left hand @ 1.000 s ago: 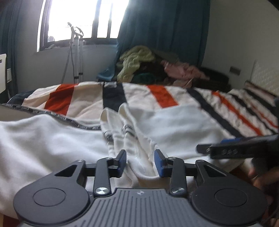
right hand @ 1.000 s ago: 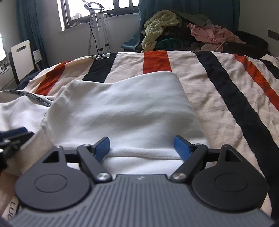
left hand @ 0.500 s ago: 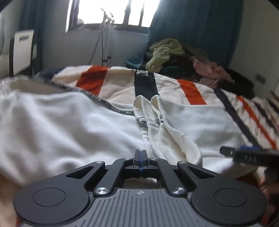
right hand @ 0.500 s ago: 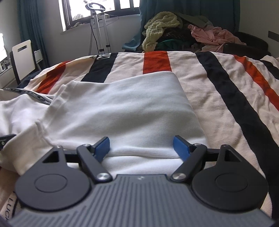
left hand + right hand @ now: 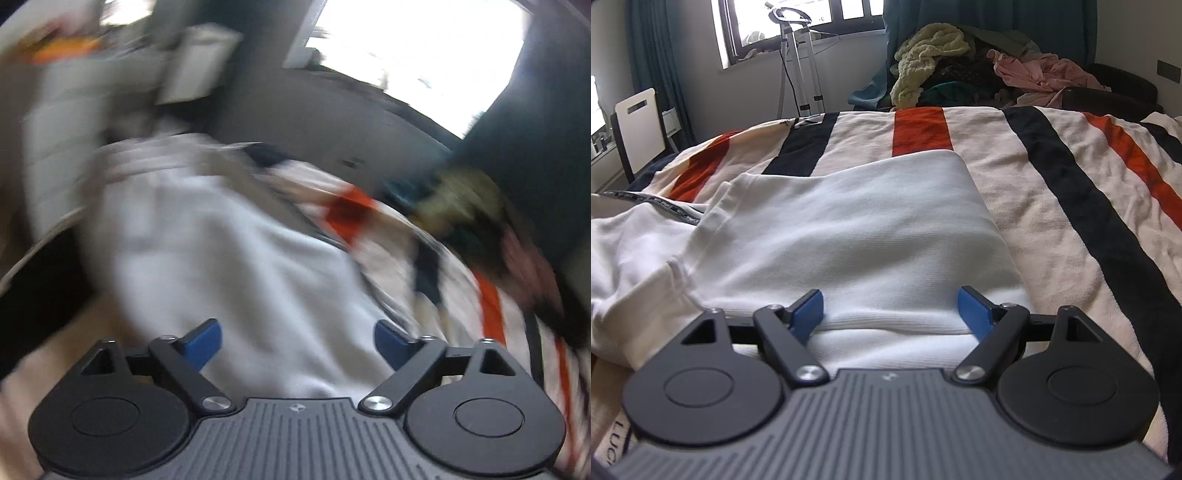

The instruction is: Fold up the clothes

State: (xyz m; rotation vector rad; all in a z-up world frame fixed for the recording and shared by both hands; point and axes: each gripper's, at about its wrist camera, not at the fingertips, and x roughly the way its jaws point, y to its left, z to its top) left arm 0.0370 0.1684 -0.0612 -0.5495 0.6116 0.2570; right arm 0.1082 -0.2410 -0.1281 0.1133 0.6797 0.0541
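Observation:
A white garment lies partly folded on the striped bedspread; a dark-trimmed part of it spreads to the left. My right gripper stands open, its blue pads either side of the near folded edge, resting on the cloth. The left wrist view is heavily blurred and tilted. There the left gripper is open over the white garment, with nothing between its fingers.
A heap of clothes sits beyond the far end of the bed, under a dark curtain. A metal stand is by the window and a white chair back at the left.
The left gripper, shut half a second ago, has opened and swung sharply leftward, tilting and blurring its view. The right gripper has stayed put and open on the folded edge.

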